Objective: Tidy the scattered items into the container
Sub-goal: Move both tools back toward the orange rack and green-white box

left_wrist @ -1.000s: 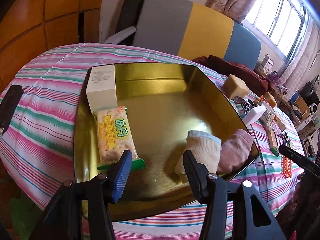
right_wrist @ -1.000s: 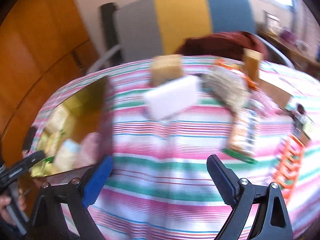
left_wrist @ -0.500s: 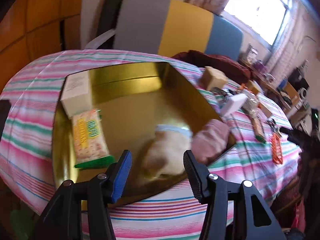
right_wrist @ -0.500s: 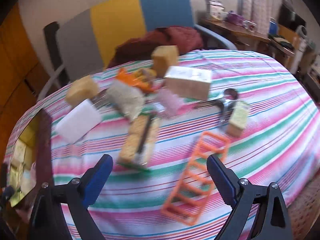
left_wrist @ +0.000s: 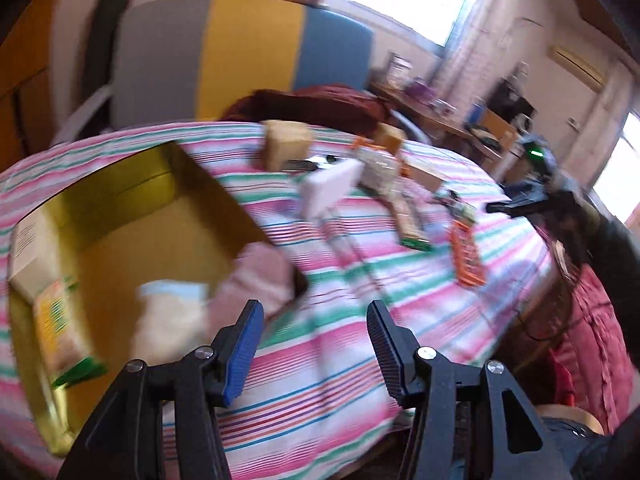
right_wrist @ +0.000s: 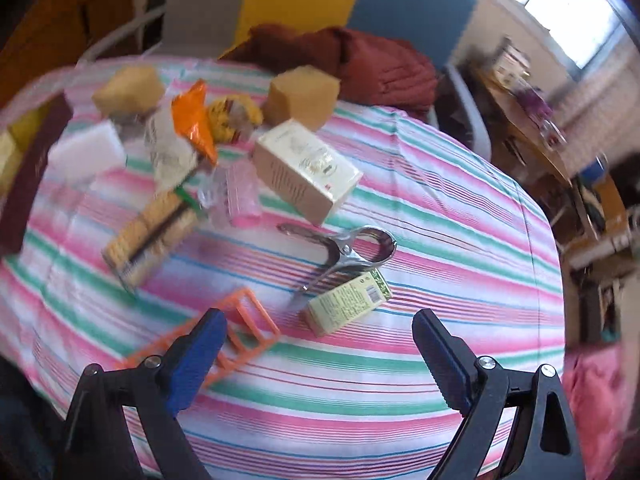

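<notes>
Blue-padded, the left gripper [left_wrist: 314, 344] hangs spread and empty over the striped cloth [left_wrist: 344, 360], just right of the gold tin [left_wrist: 120, 200], which holds what look like blurred socks [left_wrist: 256, 276]. The right gripper [right_wrist: 318, 354] gapes empty above an orange rack [right_wrist: 248, 328], a small green box [right_wrist: 348, 300] and metal tongs [right_wrist: 348, 252].

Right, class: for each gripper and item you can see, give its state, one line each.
left gripper: open, empty
right gripper: open, empty
gold tin: open, partly filled
cracker pack: inside tin
metal peeler: flat on cloth
cream box: on its side, outside tin
orange rack: flat, outside tin
</notes>
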`<state>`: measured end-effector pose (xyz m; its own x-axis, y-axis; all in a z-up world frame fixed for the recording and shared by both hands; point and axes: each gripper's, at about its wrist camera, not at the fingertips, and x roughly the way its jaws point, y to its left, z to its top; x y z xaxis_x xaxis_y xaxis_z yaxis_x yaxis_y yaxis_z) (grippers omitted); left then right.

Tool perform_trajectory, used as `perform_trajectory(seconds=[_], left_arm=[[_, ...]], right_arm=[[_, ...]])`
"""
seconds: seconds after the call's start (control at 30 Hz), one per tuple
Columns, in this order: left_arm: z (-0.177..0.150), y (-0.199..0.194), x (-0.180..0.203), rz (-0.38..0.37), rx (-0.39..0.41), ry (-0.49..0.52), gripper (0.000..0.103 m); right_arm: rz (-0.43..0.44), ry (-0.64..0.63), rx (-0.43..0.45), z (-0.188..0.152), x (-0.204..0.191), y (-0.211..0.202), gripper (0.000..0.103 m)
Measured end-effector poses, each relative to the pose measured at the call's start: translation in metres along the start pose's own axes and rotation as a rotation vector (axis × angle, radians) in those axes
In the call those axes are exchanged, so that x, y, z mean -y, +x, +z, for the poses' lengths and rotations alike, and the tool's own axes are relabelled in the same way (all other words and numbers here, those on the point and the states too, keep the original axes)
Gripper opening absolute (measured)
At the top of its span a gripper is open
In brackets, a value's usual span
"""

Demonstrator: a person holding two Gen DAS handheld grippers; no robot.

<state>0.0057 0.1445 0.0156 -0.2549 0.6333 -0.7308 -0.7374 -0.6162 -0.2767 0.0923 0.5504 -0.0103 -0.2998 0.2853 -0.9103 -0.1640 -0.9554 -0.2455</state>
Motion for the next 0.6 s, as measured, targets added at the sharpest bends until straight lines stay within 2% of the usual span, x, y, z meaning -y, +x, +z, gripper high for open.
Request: perform_trajectory(seconds=[0.07, 0.37, 0.5, 0.6], left_arm=[[0.007, 0.010, 0.017, -0.037, -0.019, 0.043, 0.055], [0.031, 0.078, 0.095, -0.210, -0.192, 0.209, 0.055], [0.040, 0.108, 0.123, -0.254, -0.251, 0.270, 0.055], [0.049, 0.125, 0.143, -0.289, -0.265, 0.314, 0.055]], right_arm=[[0.008, -0.046, -0.036, 0.001, 0.005, 0.011, 0.095], [0.147, -0.173, -0.175, 0.011, 0.024, 0.064, 0.095], [0.182, -0.199, -0.181, 0.013, 0.031, 0.077, 0.095], [0.211, -0.216, -0.180, 0.014, 0.034, 0.084, 0.095]])
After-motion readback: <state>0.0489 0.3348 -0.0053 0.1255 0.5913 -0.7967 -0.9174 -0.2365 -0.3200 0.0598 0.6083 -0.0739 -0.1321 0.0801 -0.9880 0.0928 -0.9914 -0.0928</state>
